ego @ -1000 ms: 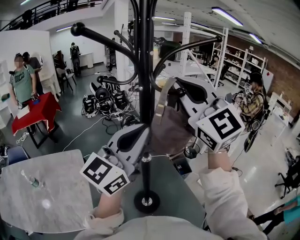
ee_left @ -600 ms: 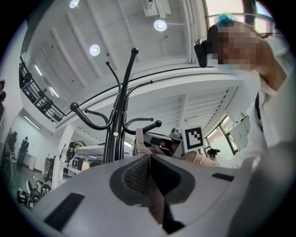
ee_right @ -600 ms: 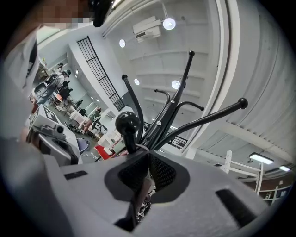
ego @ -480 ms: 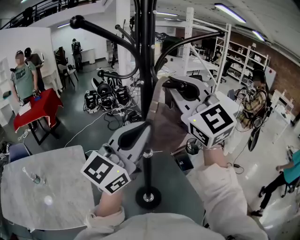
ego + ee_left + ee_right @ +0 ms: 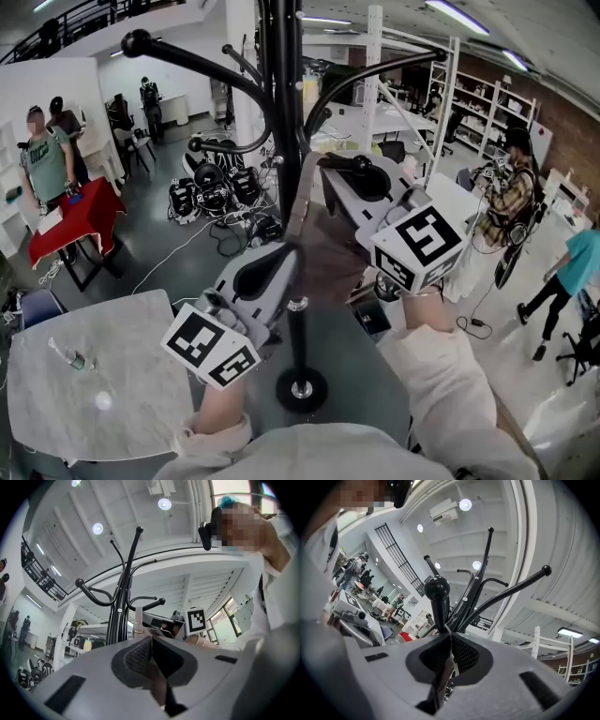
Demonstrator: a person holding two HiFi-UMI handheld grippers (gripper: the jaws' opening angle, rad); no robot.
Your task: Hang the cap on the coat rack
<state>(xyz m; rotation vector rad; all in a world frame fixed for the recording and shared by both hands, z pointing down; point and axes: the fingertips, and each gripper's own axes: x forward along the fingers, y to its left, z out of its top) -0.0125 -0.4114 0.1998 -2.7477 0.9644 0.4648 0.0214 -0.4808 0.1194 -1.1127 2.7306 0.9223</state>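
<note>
Head view with both gripper views, cap carried at the rack. The coat rack [image 5: 284, 141] stands with its base [image 5: 302, 385] near the middle of the dark table [image 5: 375, 394]. The brown cap [image 5: 330, 253] hangs in the air just right of the pole, not yet on any hook, stretched between the two tools. The left gripper [image 5: 286, 255] is pressed together on the cap's lower edge; its own view shows brown cloth [image 5: 157, 684] caught in the closed jaws [image 5: 151, 641], with the cap's strap [image 5: 138, 623] rising beyond them beside the pole [image 5: 119, 606]. The right gripper [image 5: 328, 167] is likewise clamped on the cap's upper edge, cloth [image 5: 440, 677] running down through its jaws [image 5: 450, 639]. Compared with a second ago, the right gripper and the strap [image 5: 302, 192] have drawn in leftward towards the pole, and the cap has risen slightly, while the left gripper has hardly shifted. A person [image 5: 567, 281] has also walked in at the head view's right edge, well apart from the work. In the right gripper view a knobbed hook [image 5: 436, 588] now sits just above the jaw tips, which suggests the approach is nearly complete; what probably remains is lifting the cap's opening over that knob before either grip is eased.
</note>
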